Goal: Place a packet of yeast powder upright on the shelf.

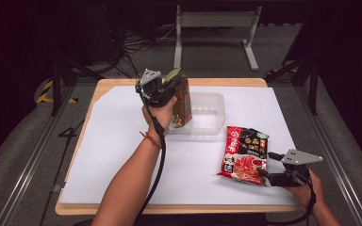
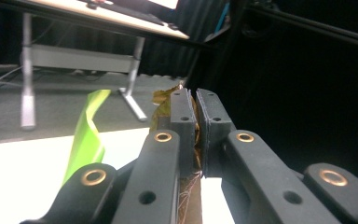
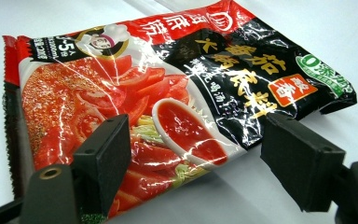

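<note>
From above, the left gripper (image 1: 169, 84) is holding a brown pouch (image 1: 182, 102) upright by its top edge, just over the clear tray (image 1: 212, 115). Its own view is showing jaws pinched on that edge. The right gripper (image 3: 193, 161) is standing spread around the red packet's (image 3: 168, 93) near end, long axis running away from it

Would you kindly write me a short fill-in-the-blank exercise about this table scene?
1. The left gripper holds a brown packet above the clear ____.
2. The right gripper has its jaws ____.
3. The soup packet on the white sheet is mostly ____ and black.

Missing words: tub; open; red
</note>
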`<action>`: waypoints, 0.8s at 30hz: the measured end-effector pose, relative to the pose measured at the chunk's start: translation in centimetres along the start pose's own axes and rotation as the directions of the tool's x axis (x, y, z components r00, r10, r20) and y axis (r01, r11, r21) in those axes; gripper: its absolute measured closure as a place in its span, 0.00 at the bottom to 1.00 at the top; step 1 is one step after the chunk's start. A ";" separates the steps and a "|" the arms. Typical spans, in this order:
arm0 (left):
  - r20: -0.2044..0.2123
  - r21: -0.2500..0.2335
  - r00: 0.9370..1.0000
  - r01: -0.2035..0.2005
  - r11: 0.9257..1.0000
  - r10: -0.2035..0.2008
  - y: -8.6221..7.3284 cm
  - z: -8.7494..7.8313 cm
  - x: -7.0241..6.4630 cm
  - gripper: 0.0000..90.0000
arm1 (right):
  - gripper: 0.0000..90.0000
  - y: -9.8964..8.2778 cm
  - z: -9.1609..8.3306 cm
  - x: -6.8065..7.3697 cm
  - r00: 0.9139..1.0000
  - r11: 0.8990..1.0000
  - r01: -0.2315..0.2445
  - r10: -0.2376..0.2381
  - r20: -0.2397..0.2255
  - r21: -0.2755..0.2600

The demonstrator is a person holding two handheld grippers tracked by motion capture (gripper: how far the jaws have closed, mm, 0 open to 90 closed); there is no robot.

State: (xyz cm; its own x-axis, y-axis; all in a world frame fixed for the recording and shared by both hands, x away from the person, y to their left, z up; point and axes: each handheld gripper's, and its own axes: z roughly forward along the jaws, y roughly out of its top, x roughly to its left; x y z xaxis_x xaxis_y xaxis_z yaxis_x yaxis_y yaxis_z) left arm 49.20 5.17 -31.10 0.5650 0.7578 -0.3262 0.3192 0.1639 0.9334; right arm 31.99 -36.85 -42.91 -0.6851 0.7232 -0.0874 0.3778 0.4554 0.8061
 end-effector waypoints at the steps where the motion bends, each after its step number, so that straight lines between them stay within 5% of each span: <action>1: -0.005 -0.002 1.000 0.006 1.000 -0.006 0.1 0.3 0.0 0.96 | 0.27 0.0 0.0 0.0 1.000 1.000 -0.002 0.002 0.000 -0.001; 8: -0.052 -0.039 0.998 0.018 0.999 -0.020 0.6 1.7 -0.3 0.96 | 0.27 0.0 -0.1 -0.1 1.000 1.000 -0.002 0.002 0.000 -0.002; 21: 0.007 -0.008 1.000 0.021 1.000 -0.021 -2.5 2.7 -0.8 0.95 | 0.27 -0.1 -0.2 -0.1 1.000 1.000 -0.003 0.003 0.000 -0.006; 24: 0.035 0.013 0.999 -0.013 1.000 0.013 -2.9 2.5 -1.0 0.95 | 0.27 0.0 -0.1 -0.1 1.000 1.000 -0.003 0.003 -0.002 -0.004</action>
State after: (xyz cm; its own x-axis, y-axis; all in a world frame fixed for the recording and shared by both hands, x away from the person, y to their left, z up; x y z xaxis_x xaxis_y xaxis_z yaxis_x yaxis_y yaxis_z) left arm 49.65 2.34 -33.87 0.5952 0.7373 -0.3196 0.3219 0.1456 0.9355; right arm 31.95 -36.97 -42.86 -0.6851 0.7236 -0.0839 0.3773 0.4510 0.8088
